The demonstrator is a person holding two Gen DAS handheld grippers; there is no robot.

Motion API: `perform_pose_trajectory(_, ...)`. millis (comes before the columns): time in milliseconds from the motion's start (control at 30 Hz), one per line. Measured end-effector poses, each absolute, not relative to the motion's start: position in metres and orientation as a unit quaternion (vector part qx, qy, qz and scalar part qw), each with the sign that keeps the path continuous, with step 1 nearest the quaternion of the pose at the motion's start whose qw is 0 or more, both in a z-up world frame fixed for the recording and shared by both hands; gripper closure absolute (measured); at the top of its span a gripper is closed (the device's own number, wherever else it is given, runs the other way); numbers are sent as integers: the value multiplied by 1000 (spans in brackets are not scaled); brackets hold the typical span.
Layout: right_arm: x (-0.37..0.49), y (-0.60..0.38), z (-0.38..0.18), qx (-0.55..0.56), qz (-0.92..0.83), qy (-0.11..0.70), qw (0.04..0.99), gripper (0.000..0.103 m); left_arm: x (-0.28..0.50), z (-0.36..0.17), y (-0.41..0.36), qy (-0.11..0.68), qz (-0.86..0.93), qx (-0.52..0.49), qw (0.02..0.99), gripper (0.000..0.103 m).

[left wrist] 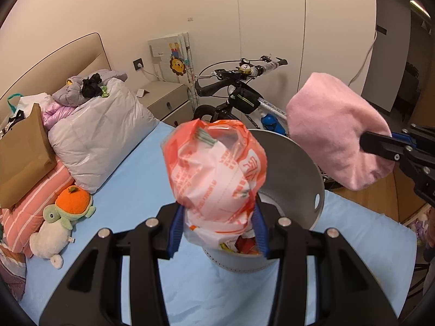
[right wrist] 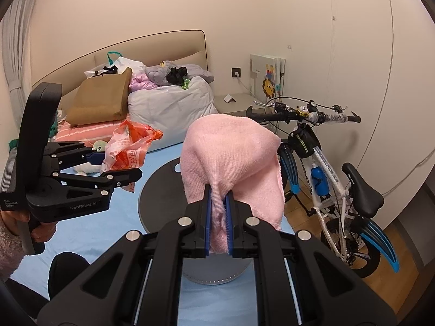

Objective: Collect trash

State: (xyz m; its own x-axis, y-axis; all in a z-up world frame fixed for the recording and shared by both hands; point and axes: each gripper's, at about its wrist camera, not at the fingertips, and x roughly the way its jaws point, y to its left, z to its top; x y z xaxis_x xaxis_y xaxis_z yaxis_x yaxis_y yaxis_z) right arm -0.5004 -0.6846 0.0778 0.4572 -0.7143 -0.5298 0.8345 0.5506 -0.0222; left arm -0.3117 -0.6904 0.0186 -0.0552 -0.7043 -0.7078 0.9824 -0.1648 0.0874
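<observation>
My left gripper (left wrist: 217, 217) is shut on a crumpled orange-and-white plastic bag (left wrist: 214, 163), which bulges up between the blue pads. Just behind and below it, a grey round trash bin (left wrist: 293, 168) stands on the blue bed sheet, with colourful wrappers showing inside. In the right wrist view my right gripper (right wrist: 218, 198) is shut on a pink towel (right wrist: 233, 152) that drapes over the fingertips, above the bin (right wrist: 160, 187). The left gripper (right wrist: 114, 165) with its bag (right wrist: 127, 146) hangs left of the bin there. The pink towel (left wrist: 334, 130) and right gripper (left wrist: 380, 144) show at the right.
A bicycle (right wrist: 312, 149) stands on the wooden floor beside the bed. At the headboard lie a big grey pillow (left wrist: 103, 135), a brown paper bag (left wrist: 24, 157) and a plush turtle (left wrist: 68, 212). A nightstand (left wrist: 165, 100) stands in the corner. A hand (right wrist: 40, 231) holds the left gripper.
</observation>
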Motion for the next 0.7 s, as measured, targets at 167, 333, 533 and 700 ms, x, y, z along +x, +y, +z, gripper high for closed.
perform_pose_trajectory(167, -498, -700, 77, 124, -452, 252, 847, 95, -312, 15, -705, 230, -695, 320, 601, 59)
perform_pose_trajectory(333, -486, -715, 72, 132, -433, 261, 853, 94, -306, 11, -717, 246, -696, 317, 595, 49)
perform_pose_trajectory(533, -475, -730, 65, 134, -441, 269, 846, 65, -307, 3, -718, 259, -693, 317, 594, 33)
perform_pose_trajectory(700, -474, -730, 65, 130, -447, 271, 842, 62, -306, -2, -711, 264, -690, 318, 594, 32)
